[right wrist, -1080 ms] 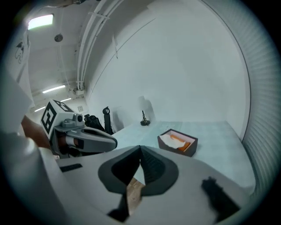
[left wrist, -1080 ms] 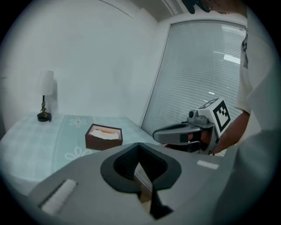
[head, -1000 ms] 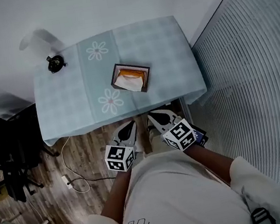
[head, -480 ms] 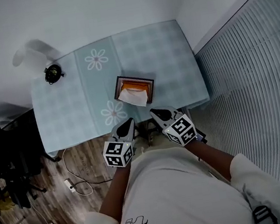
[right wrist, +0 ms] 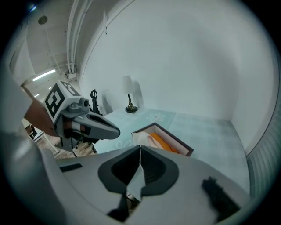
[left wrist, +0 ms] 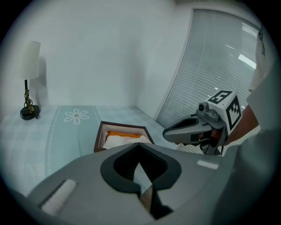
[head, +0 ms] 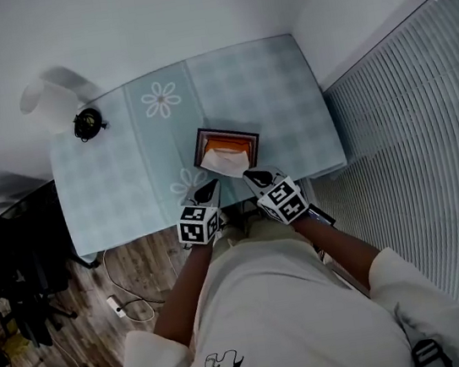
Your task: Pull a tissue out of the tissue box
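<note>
A dark brown tissue box point(head: 226, 131) lies on the pale blue checked tablecloth point(head: 271, 87), near its front edge. A white tissue point(head: 225, 164) sticks out of its orange opening. My left gripper point(head: 209, 188) hovers shut just short of the box's near left corner. My right gripper point(head: 254, 175), also shut, hangs by the near right corner, close to the tissue. Neither holds anything. In the left gripper view the box point(left wrist: 100, 137) and tissue point(left wrist: 119, 140) lie just beyond the closed tips point(left wrist: 139, 145), with the right gripper point(left wrist: 170, 130) alongside. The right gripper view shows the box point(right wrist: 175, 143) past its tips point(right wrist: 140, 147).
A small black lamp base point(head: 88, 122) with a white shade point(head: 39, 97) stands at the table's far left corner. White slatted blinds point(head: 429, 148) run along the right. Dark equipment point(head: 11, 262) and a cable point(head: 123, 301) lie on the wooden floor at the left.
Both grippers have moved forward and down from in front of the table to the near side of the tissue box. Their jaws have stayed shut.
</note>
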`<state>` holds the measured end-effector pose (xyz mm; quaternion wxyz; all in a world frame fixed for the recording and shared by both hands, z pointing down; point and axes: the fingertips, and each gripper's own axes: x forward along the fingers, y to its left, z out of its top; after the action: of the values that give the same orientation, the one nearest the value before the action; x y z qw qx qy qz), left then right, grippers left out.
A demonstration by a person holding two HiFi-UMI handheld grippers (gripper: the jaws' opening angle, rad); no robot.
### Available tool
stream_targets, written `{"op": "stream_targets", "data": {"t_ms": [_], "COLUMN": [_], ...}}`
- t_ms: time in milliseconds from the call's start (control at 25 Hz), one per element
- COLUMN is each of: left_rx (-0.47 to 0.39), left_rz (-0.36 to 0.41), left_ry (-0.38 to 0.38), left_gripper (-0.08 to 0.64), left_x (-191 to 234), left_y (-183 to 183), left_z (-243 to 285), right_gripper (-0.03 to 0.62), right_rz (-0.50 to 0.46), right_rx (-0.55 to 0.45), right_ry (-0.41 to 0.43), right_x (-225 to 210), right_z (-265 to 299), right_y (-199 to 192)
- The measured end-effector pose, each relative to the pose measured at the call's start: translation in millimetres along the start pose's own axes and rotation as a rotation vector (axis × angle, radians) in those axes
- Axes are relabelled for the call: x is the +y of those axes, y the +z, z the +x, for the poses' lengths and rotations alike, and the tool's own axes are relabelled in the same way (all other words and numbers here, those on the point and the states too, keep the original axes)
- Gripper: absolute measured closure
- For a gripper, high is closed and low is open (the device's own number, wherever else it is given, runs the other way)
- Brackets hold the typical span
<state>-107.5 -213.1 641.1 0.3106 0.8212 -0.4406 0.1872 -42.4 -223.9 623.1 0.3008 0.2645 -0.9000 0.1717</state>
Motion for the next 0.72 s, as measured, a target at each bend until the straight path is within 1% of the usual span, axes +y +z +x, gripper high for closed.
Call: {"op": "stream_targets", "data": {"t_ms": [120,160,200,280,360,480,560,720], "left_rx": [0.022,0.030,0.037,0.047,0.060,0.074,0.074,0.066], "left_rz": [-0.050,-0.068,-0.082,-0.099,-0.103,-0.108,-0.115,-0.124], "left_ry": [0.006,0.010,0.015,0.021,0.019,0.018,0.018,0.011], "left_gripper": [0.554,0.554,0.554,0.554,0.554,0.554,0.554,0.554], "left_x": [12,15,17,20,20,20,20,18], "left_y": [-4,-7,-10,-15,-20,-23,-23,-20], "left_z": [12,15,16,17,19,21,21,19], "right_gripper": [0.572,0.515,0.475,0.427,0.402,0.387,0.385,0.386], "right_rz": [-0.007,-0.003,0.000,-0.003,-0.018,-0.040,-0.070,-0.195], "right_rx": [0.049,0.063,0.078,0.107,0.134,0.172,0.201,0.232], "right_ry": [0.000,-0.002,-0.004,-0.004,-0.004,-0.002,-0.018,-0.098], "right_x": [-5,-7,-9,-11,-13,-13,-16,-25], "right_z": [7,7,7,12,19,32,40,49], "right_y": [-11,-17,-22,-31,-38,-47,-51,-48]}}
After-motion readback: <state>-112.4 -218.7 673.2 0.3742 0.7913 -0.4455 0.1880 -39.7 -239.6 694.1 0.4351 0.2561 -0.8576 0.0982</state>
